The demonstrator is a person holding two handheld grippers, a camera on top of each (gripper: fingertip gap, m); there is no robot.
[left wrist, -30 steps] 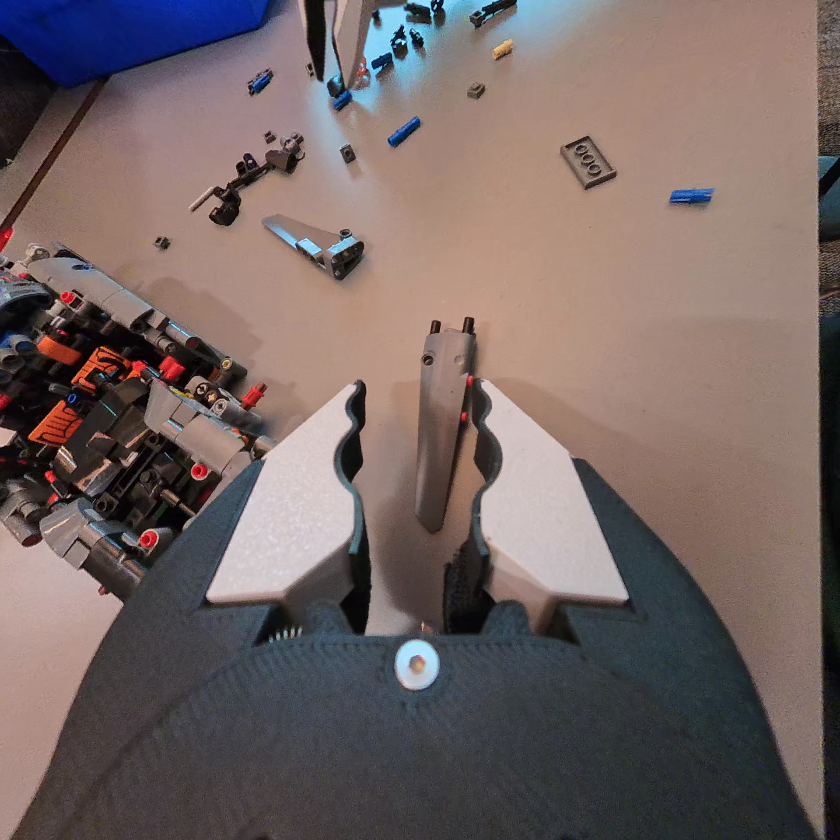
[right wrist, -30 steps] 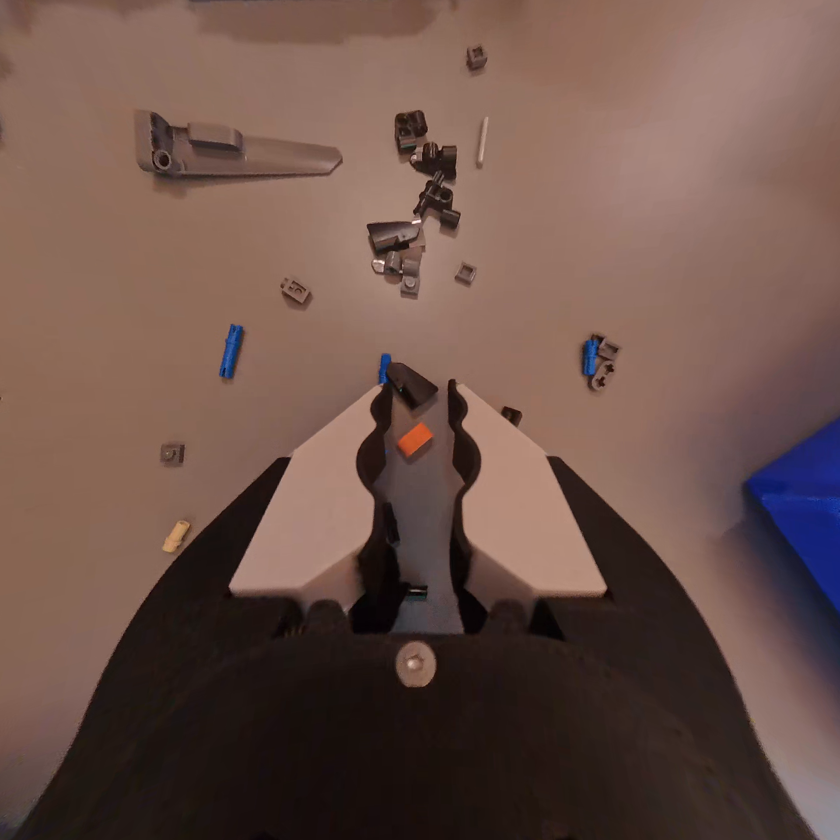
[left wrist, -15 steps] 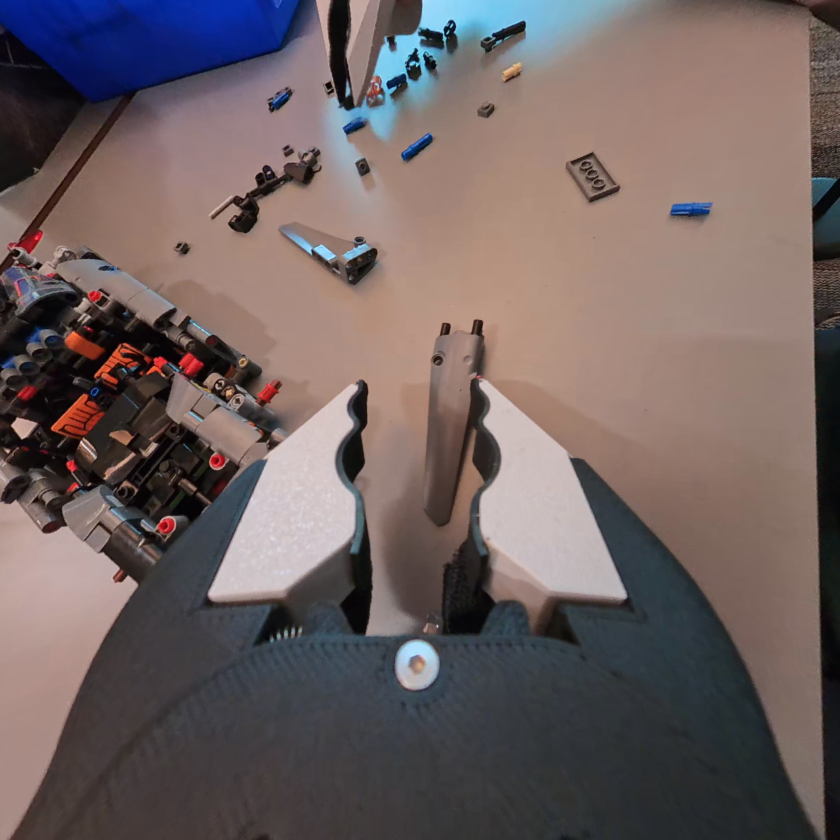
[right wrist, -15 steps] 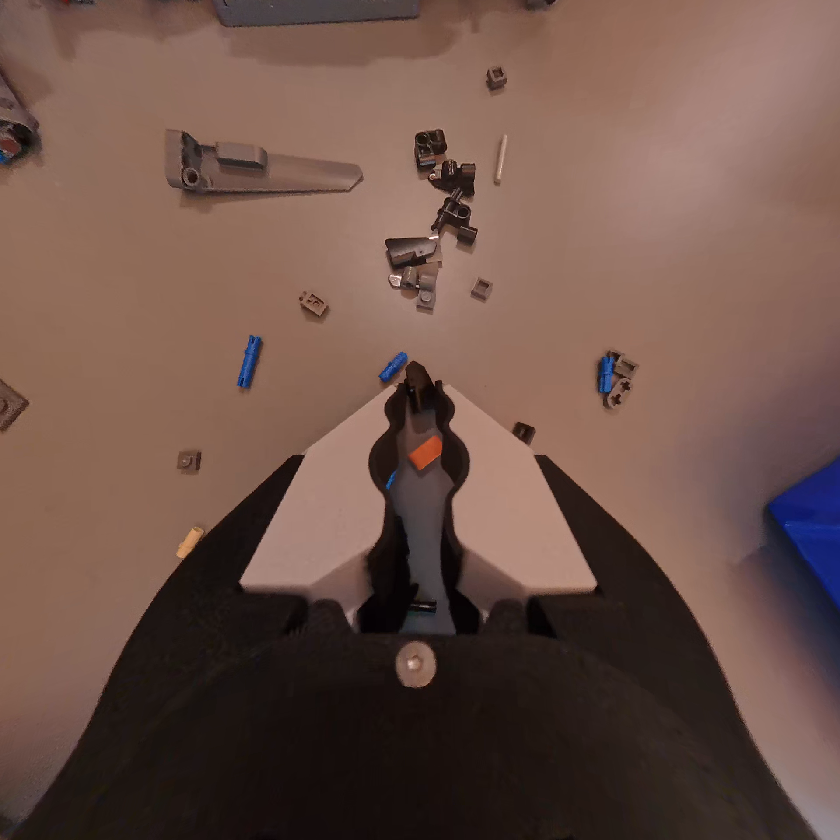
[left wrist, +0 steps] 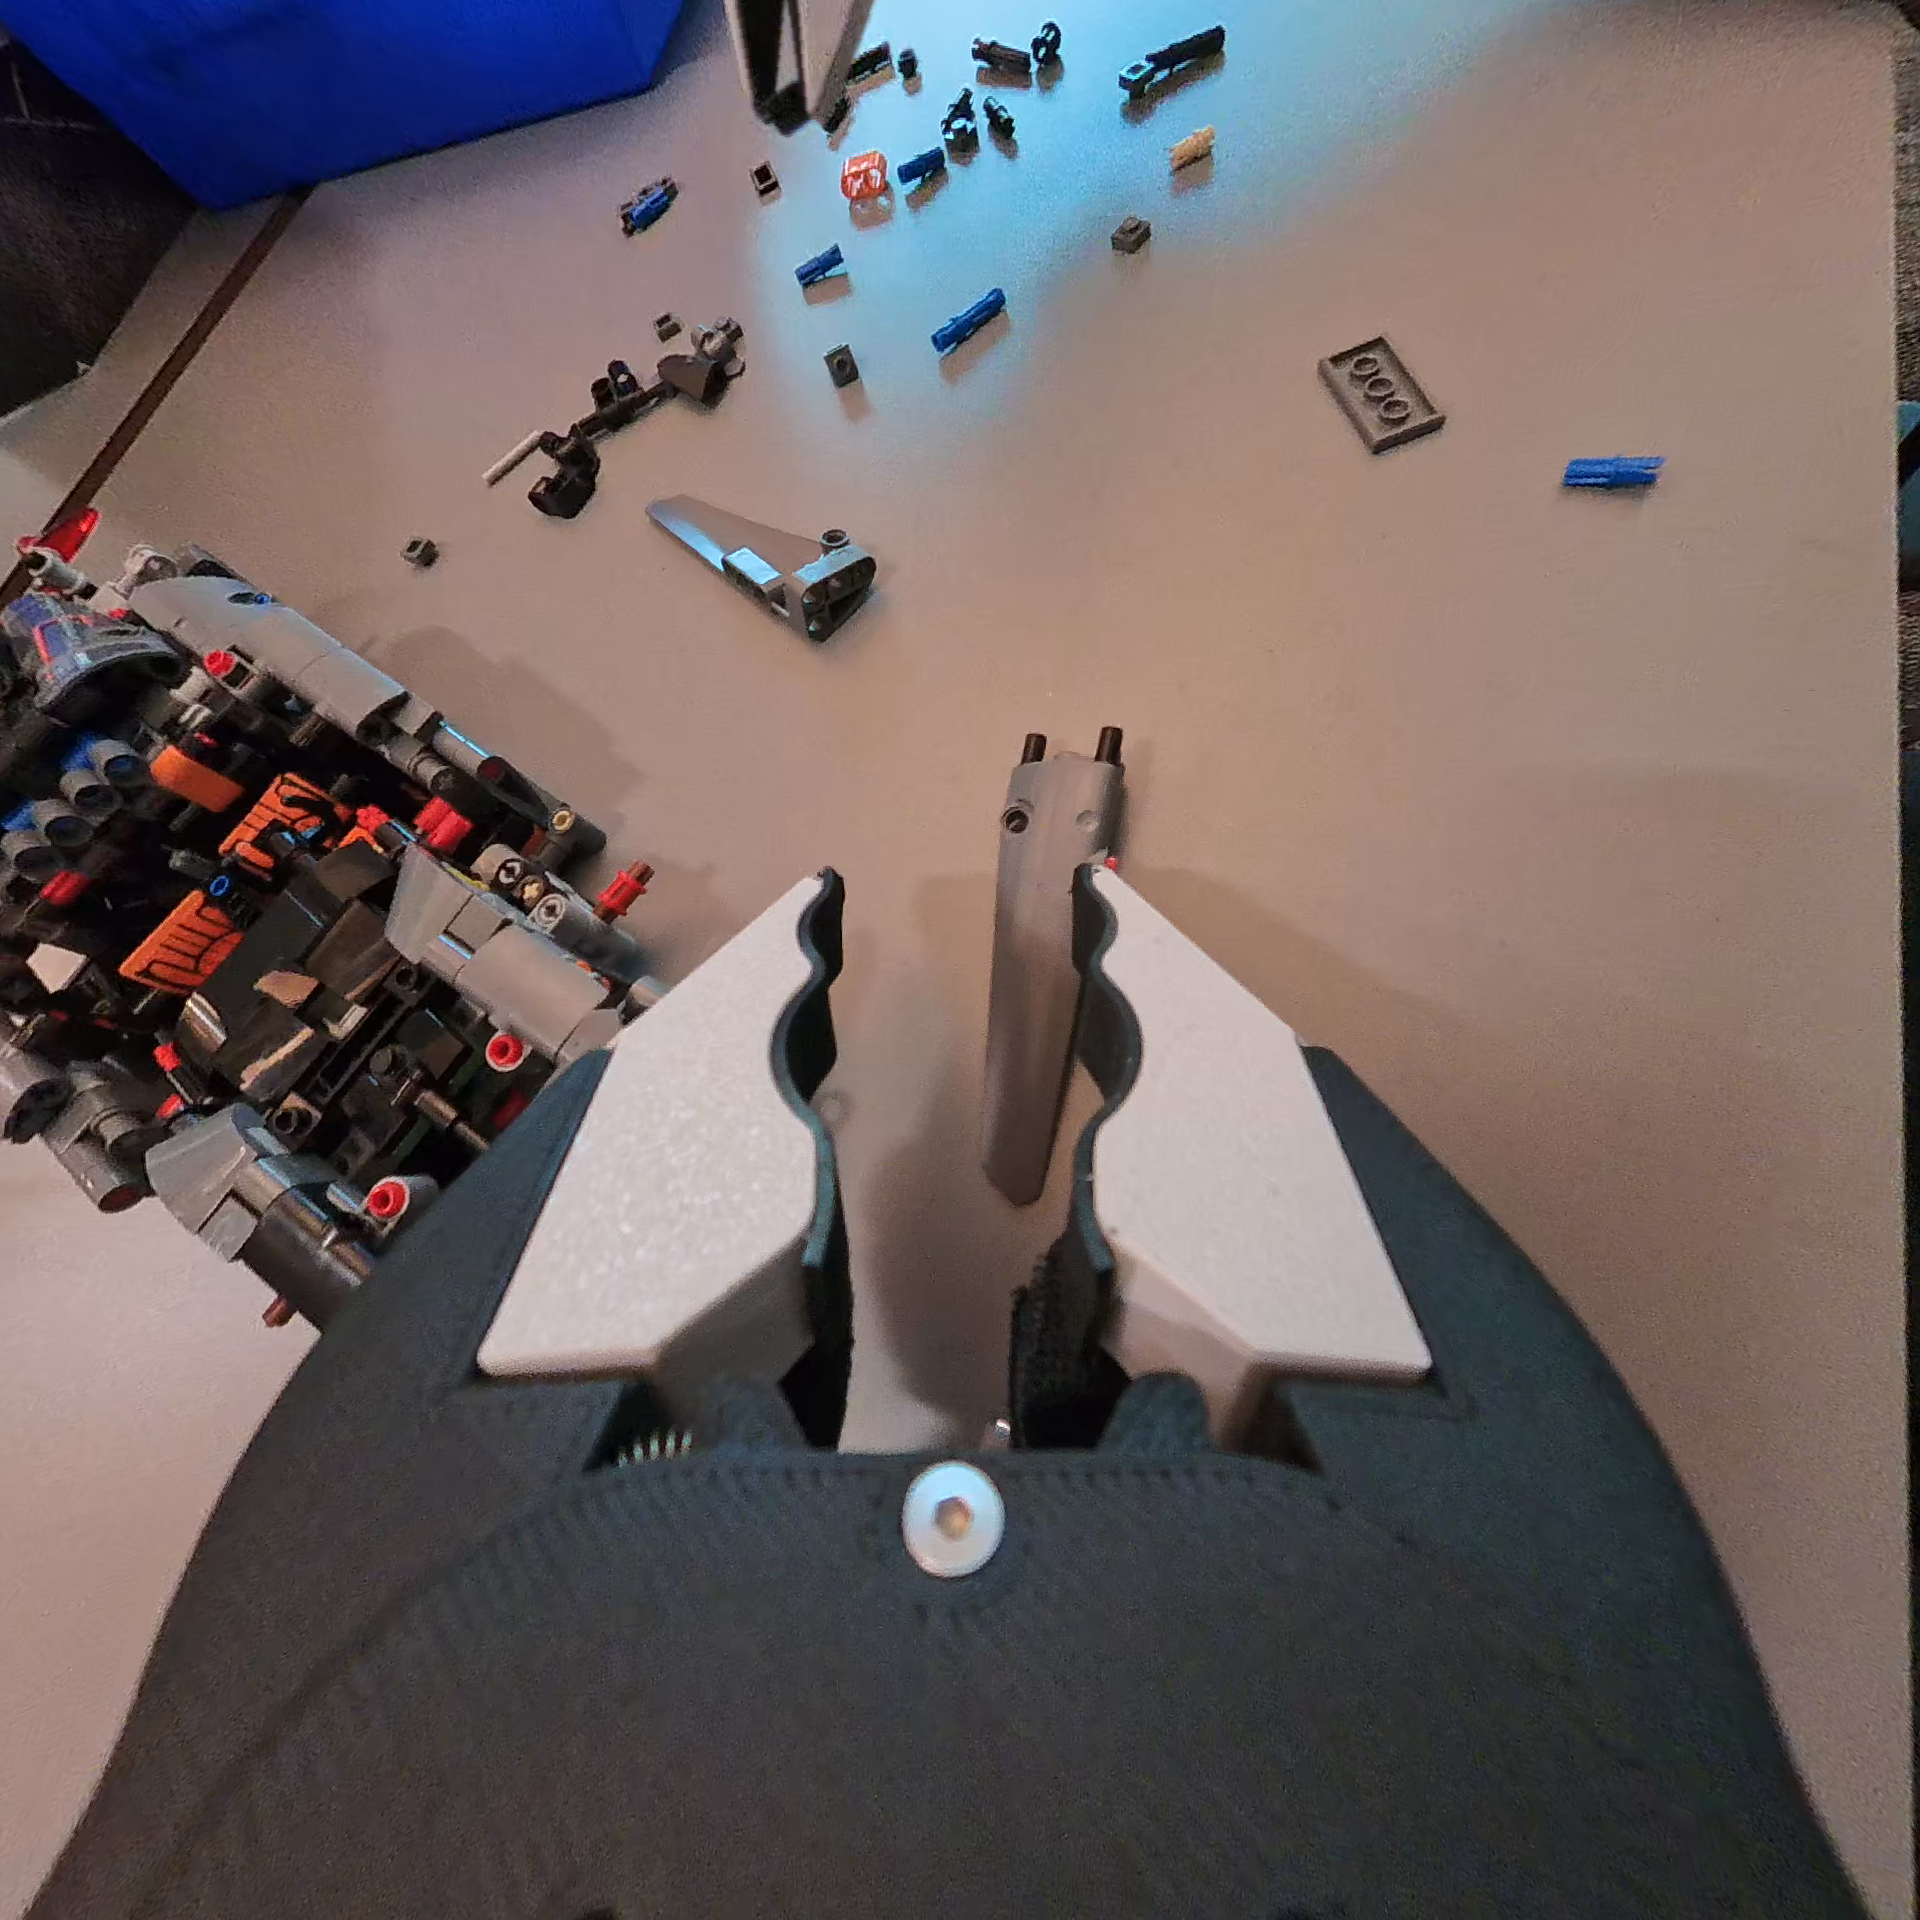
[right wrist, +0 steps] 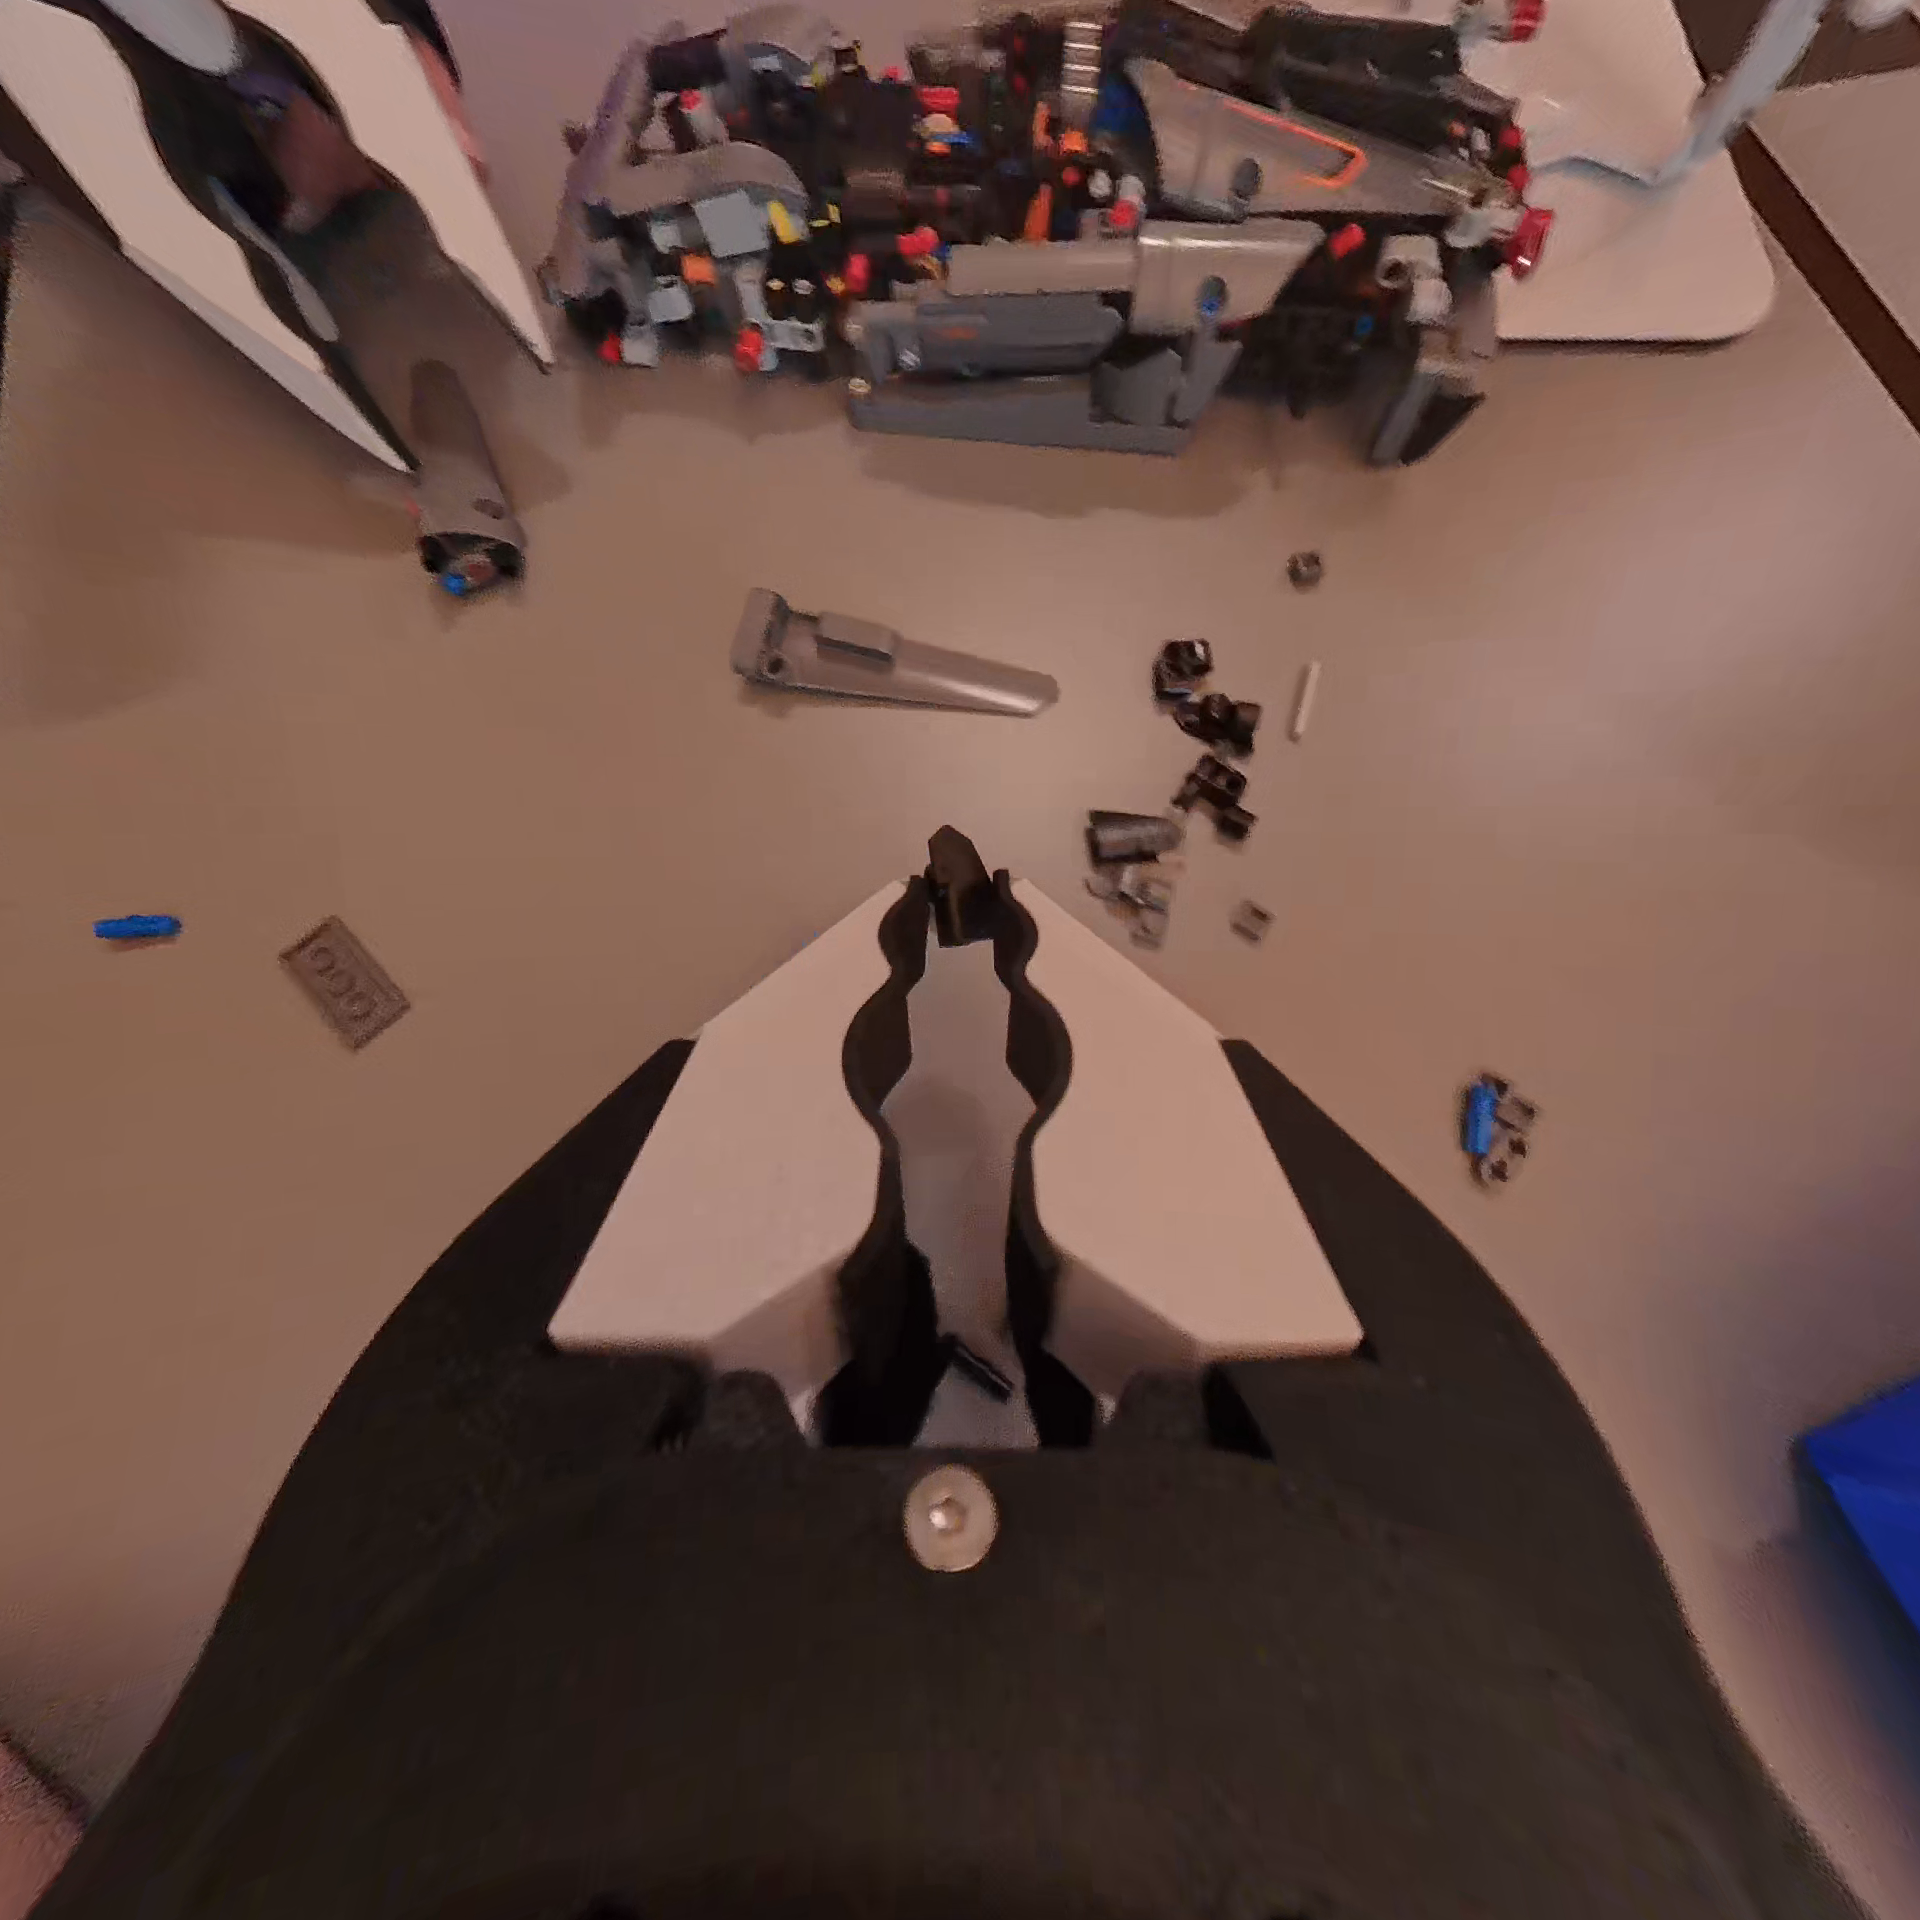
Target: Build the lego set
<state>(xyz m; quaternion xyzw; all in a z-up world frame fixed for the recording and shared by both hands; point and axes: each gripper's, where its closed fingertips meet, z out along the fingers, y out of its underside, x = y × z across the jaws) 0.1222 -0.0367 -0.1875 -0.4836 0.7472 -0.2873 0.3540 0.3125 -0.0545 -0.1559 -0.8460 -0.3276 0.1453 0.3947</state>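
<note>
The right hand-held gripper (right wrist: 958, 902) is pinched narrow on a small black piece (right wrist: 954, 885), gripped at the very fingertips so its pointed end sticks out forward. It hangs above the bench (right wrist: 623, 831), clear of the surface as far as the blurred view shows. Ahead of it and slightly to its left lies a loose grey tapered panel (right wrist: 888, 667), long axis across the view. Farther on, toward the far edge, sits the partly built model (right wrist: 1039, 239), a dense block of grey, black, red and orange parts. A scatter of small black connectors (right wrist: 1205, 748) lies to the right of the fingertips.

The left hand-held gripper (left wrist: 956, 894) stands wide. A long grey panel with two black pins (left wrist: 1044, 966) lies on the bench between its fingers, hard against the inner face of the right finger (left wrist: 1195, 1091) and well apart from the left one. Its long axis runs along the fingers, pinned end pointing away, tapered tip toward the palm. The model (left wrist: 260, 935) is just beside this gripper on its left, so the left one is the nearer to it.

My reading: the black piece is meant for either this pinned panel or the model. The right gripper must travel forward and to its left to reach the panel, forward for the model.
</note>
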